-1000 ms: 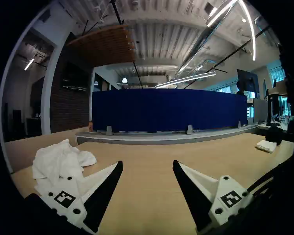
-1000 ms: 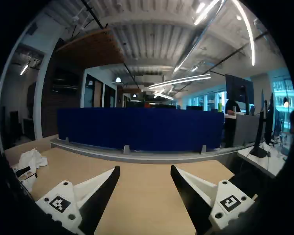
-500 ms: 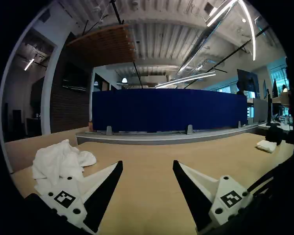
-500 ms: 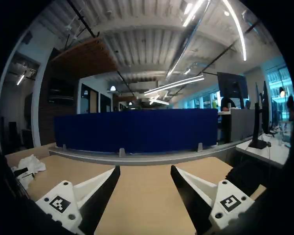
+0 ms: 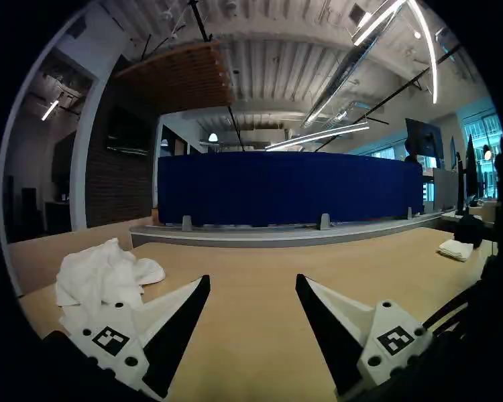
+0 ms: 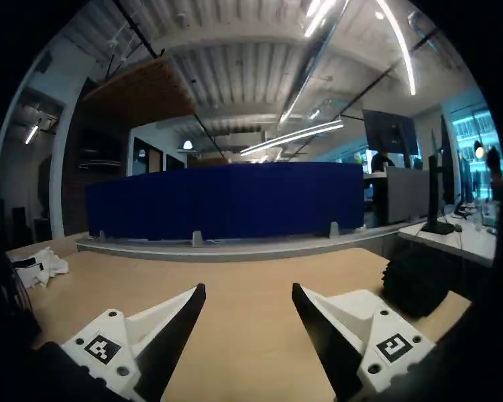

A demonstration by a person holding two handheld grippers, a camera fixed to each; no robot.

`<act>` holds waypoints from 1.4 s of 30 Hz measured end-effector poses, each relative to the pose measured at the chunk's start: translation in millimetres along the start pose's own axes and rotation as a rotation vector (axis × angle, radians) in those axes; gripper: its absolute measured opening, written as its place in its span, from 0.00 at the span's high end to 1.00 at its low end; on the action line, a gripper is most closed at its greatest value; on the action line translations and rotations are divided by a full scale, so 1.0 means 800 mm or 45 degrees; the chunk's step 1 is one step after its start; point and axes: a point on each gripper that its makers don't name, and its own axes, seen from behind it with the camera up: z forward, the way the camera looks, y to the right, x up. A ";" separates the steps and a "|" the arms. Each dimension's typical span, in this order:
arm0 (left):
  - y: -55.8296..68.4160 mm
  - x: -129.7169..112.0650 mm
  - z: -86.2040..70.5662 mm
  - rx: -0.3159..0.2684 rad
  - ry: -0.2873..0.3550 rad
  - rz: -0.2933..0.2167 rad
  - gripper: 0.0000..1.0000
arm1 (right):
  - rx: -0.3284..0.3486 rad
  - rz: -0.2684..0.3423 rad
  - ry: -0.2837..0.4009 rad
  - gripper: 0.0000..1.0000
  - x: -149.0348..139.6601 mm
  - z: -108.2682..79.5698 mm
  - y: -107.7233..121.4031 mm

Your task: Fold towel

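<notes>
A crumpled white towel [image 5: 102, 275] lies on the light wooden table [image 5: 265, 268], just beyond the left finger of my left gripper [image 5: 251, 289]. That gripper hovers low over the table, open, with nothing between its fingers. My right gripper [image 6: 248, 296] is open too and holds nothing, low above the same table [image 6: 251, 268]. In the right gripper view the towel [image 6: 45, 261] is small at the far left edge, partly behind a dark shape.
A blue partition [image 5: 285, 187] on a grey rail closes the table's far edge. A small folded white cloth [image 5: 457, 249] and a black object [image 5: 469, 229] sit at the far right. A black ribbed object [image 6: 416, 285] rests right of my right gripper. Desks with monitors [image 6: 446, 181] lie beyond.
The right gripper has sunk closer to the table and shifted, so the black ribbed object has come into its view at right. The left gripper and the towel have stayed put.
</notes>
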 end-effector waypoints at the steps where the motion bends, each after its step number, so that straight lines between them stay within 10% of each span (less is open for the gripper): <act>1: 0.000 0.000 0.000 0.000 0.000 0.000 0.05 | 0.001 0.006 0.002 0.00 -0.004 0.000 0.001; 42: 0.001 0.001 0.001 0.000 0.000 0.000 0.06 | -0.003 -0.082 0.034 0.00 -0.045 0.004 0.010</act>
